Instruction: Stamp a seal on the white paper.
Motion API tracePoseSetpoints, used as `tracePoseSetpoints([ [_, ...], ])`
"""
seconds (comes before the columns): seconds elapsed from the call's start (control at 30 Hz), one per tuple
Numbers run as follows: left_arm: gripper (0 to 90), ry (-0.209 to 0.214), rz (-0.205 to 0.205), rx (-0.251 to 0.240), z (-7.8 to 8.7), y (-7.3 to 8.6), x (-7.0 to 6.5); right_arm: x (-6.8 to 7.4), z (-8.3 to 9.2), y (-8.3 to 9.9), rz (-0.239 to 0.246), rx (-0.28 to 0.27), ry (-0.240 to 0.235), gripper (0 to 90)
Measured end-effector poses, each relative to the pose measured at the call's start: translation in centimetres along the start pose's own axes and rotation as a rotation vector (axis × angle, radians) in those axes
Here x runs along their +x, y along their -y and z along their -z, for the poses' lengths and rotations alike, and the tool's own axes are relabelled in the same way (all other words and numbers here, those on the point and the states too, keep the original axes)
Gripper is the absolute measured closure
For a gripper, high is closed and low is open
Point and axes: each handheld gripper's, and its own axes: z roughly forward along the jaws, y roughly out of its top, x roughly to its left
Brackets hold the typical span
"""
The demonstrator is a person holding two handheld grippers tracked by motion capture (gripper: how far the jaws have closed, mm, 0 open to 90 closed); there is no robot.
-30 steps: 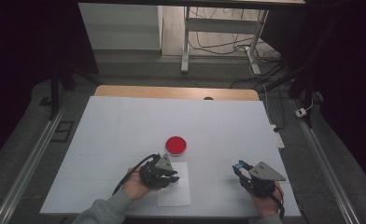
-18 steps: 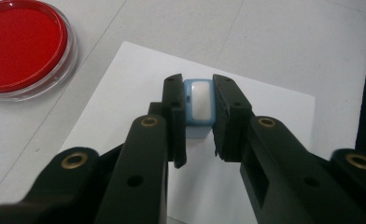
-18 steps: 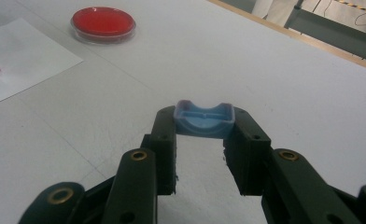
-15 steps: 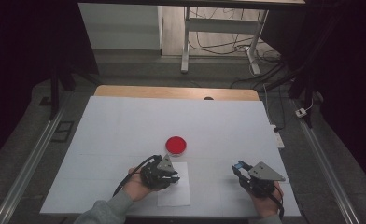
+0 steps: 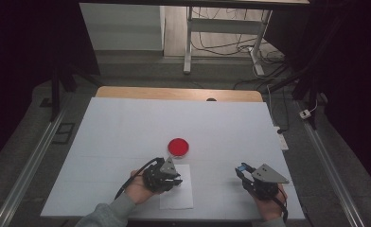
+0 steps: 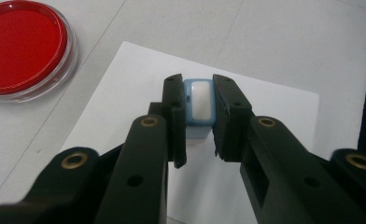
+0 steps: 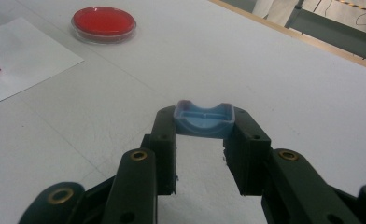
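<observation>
Step in hand, as judged: stamping. The left gripper (image 6: 199,119) is clamped on a small blue stamp (image 6: 199,105), held upright with its base down on the white paper sheet (image 5: 180,198) near the table's front edge. The right gripper (image 7: 203,140) is closed on the blue stamp cap (image 7: 203,120), held above bare table (image 5: 127,123) toward the front right corner. The red ink pad (image 5: 178,147) lies just beyond the sheet's far edge. Next move calls for lifting the stamp straight up without smearing, then bringing the cap and stamp together, aligned squarely
</observation>
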Motion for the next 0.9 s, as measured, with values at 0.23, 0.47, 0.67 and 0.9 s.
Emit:
tracePoseSetpoints([
  [0.23, 76.6, 0.003, 0.003, -0.003, 0.0, 0.0, 0.1, 0.0, 0.0, 0.0, -0.001, 0.001, 0.000, 65.2],
  [0.47, 76.4, 0.005, 0.001, -0.011, 0.1, 0.1, 0.1, 0.0, 0.0, 0.0, -0.002, 0.001, 0.005, 65.1],
  [0.67, 76.3, 0.031, 0.036, -0.121, 2.1, -0.3, 0.7, -0.2, 0.1, 0.1, -0.007, -0.004, 0.004, 65.2],
  [0.9, 76.1, 0.034, 0.064, -0.186, 3.6, -0.5, 0.7, -0.2, 0.1, 0.0, -0.003, -0.009, 0.000, 65.1],
])
